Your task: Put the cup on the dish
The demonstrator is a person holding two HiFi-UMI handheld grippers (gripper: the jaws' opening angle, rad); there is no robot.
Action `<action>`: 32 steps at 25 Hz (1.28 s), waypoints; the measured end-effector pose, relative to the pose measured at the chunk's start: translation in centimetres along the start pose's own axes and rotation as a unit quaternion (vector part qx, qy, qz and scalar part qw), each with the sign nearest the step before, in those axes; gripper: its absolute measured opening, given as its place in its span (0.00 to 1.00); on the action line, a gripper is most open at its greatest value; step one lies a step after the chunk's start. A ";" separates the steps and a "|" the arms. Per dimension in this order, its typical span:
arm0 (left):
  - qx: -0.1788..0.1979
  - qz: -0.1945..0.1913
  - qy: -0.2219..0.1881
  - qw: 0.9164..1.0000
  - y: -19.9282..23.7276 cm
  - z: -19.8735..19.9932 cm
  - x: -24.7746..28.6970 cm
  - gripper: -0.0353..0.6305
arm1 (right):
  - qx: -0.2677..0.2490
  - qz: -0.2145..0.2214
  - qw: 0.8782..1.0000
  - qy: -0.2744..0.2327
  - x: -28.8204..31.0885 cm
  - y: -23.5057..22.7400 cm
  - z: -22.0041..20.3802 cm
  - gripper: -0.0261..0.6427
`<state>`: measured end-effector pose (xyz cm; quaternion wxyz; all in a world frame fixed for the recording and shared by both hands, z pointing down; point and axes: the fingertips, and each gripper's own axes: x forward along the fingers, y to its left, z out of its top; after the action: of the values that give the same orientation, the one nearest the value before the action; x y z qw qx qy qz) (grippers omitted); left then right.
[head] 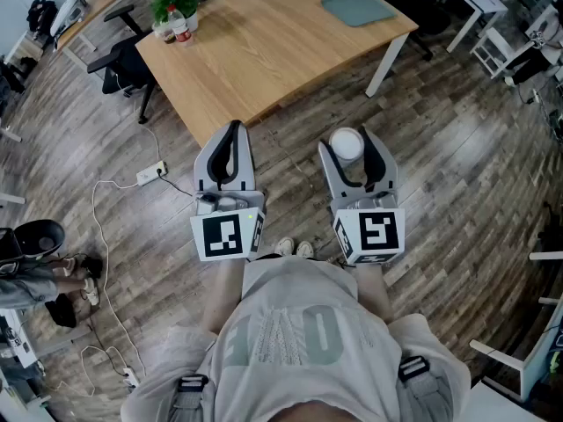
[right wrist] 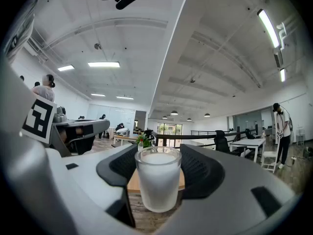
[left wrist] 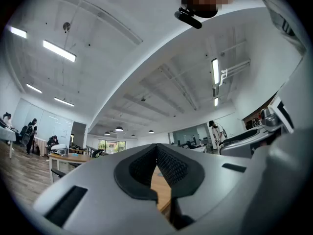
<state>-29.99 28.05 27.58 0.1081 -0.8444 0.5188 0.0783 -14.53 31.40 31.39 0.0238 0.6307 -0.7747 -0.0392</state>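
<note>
A frosted white cup [head: 347,145] sits upright between the jaws of my right gripper [head: 349,137], which is shut on it and holds it in the air above the wood-plank floor, near the table's front edge. In the right gripper view the cup [right wrist: 157,182] fills the gap between the dark pads [right wrist: 120,165] of that gripper [right wrist: 157,155]. My left gripper [head: 233,128] hangs beside it, shut on nothing; in the left gripper view [left wrist: 156,148] its pad tips meet. A flat grey-green square dish [head: 356,9] lies at the far right of the wooden table [head: 264,51].
A potted plant with small bottles [head: 172,12] stands at the table's far left corner. An office chair [head: 123,61] is left of the table, and a white table leg [head: 385,60] is at its right. A power strip with cable [head: 151,174] lies on the floor. A person [head: 26,266] sits at the left.
</note>
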 end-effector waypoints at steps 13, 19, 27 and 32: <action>0.001 -0.005 -0.006 1.000 -2.7 0.0 2.4 0.07 | 0.012 -0.013 1.000 -0.010 -0.7 -4.5 -0.5 0.45; -0.001 -0.010 -0.004 1.000 -3.8 -1.0 3.6 0.07 | 0.014 -0.032 0.999 -0.002 -1.2 -7.2 -1.8 0.45; -0.015 -0.008 -0.006 1.000 -3.6 -2.2 5.7 0.07 | 0.017 -0.045 0.999 0.015 -1.0 -9.2 -3.4 0.45; -0.012 -0.016 -0.022 1.000 -3.2 -3.4 9.7 0.07 | 0.002 -0.056 0.998 0.002 1.6 -10.9 -3.6 0.45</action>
<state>-22.72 20.21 28.83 0.1109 -0.8520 0.5016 0.1015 -3.95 27.56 33.94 0.0217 0.6734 -0.7380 -0.0377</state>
